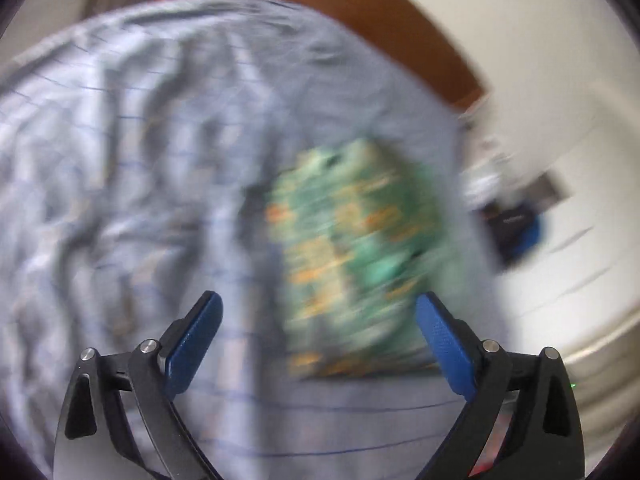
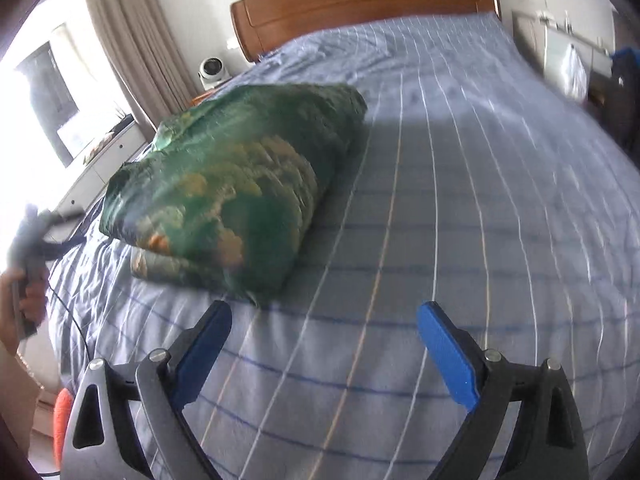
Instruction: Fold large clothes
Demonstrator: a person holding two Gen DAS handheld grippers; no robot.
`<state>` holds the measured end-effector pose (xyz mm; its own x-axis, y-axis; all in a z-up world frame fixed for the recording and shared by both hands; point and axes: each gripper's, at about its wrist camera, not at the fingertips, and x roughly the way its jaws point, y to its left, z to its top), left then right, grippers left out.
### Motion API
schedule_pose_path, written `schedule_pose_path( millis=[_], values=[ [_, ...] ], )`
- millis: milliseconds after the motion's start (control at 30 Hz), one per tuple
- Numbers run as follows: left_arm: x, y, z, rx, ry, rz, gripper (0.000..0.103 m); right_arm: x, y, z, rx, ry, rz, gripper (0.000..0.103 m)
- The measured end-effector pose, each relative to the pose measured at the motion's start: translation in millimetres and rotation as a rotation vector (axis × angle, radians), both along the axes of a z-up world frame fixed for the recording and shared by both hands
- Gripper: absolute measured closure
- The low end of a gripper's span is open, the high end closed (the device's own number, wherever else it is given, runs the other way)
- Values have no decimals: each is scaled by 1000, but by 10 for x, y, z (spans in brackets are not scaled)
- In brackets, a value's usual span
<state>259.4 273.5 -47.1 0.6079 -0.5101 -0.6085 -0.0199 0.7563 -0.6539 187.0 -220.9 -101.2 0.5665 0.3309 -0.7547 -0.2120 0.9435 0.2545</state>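
A folded green garment (image 2: 236, 188) with orange and yellow patterning lies as a thick bundle on the blue checked bedsheet (image 2: 460, 208). In the blurred left wrist view the same garment (image 1: 356, 248) shows as a green rectangle ahead of my left gripper (image 1: 318, 306). That gripper stands open with only sheet and garment beyond its blue pads. My right gripper (image 2: 324, 314) is open too, hovering over bare sheet just in front and to the right of the bundle, nothing between its fingers. At the left edge of the right wrist view a hand holds the left gripper's handle (image 2: 28, 248).
A wooden headboard (image 2: 360, 4) closes the far end of the bed. A small white fan (image 2: 214, 70) sits beside the curtain (image 2: 132, 40) and bright window. White drawers (image 2: 100, 168) stand left of the bed. Dark and blue items (image 1: 516, 224) lie on the pale floor.
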Motion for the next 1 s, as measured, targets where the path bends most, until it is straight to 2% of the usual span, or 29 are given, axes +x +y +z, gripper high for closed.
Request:
schedule_pose_path(
  millis=[67,100,200,333,433,500,567,600,633,700,733,767,800,833,900,1000],
  values=[
    [206,-104,68,-86,-13,-97,3,48,13,36,16,2,7,9],
    [351,-192,75,-93,-8,-141,3,72,37,85,39,-3,15,9],
    [665,-318,-126,-45,39,-151,3,242,93,254,171,-14,39,9],
    [849,-300,-675,-5,170,-103,1,679,132,289,337,20,36,9],
    [890,-287,-956,13,221,-66,0,1091,179,81,372,91,33,9],
    [943,-339,-1041,22,236,-72,0,1336,234,-106,386,141,49,9],
    [1012,-382,-1083,32,246,-84,0,1607,350,-352,443,203,98,9],
    [1051,-398,-1112,30,252,-90,0,1725,425,-468,472,237,122,5],
    [1091,-406,-1153,19,263,-96,0,1837,518,-604,485,270,130,1],
    [1148,-418,-1257,-35,297,-107,0,1937,619,-751,511,279,106,3],
    [1161,-435,-1277,-43,310,-112,2,1945,660,-758,487,272,102,7],
    [1155,-468,-1255,-33,298,-117,12,1928,723,-721,430,244,106,11],
    [1129,-526,-1191,-47,263,-140,40,1878,801,-648,360,201,122,19],
    [1105,-565,-1116,-15,248,-131,46,1787,891,-544,283,145,143,26],
    [1028,-641,-930,38,195,-135,53,1617,1018,-355,174,48,184,32],
    [927,-661,-614,27,100,-129,55,1408,1084,-135,132,-48,202,35]
  ],
)
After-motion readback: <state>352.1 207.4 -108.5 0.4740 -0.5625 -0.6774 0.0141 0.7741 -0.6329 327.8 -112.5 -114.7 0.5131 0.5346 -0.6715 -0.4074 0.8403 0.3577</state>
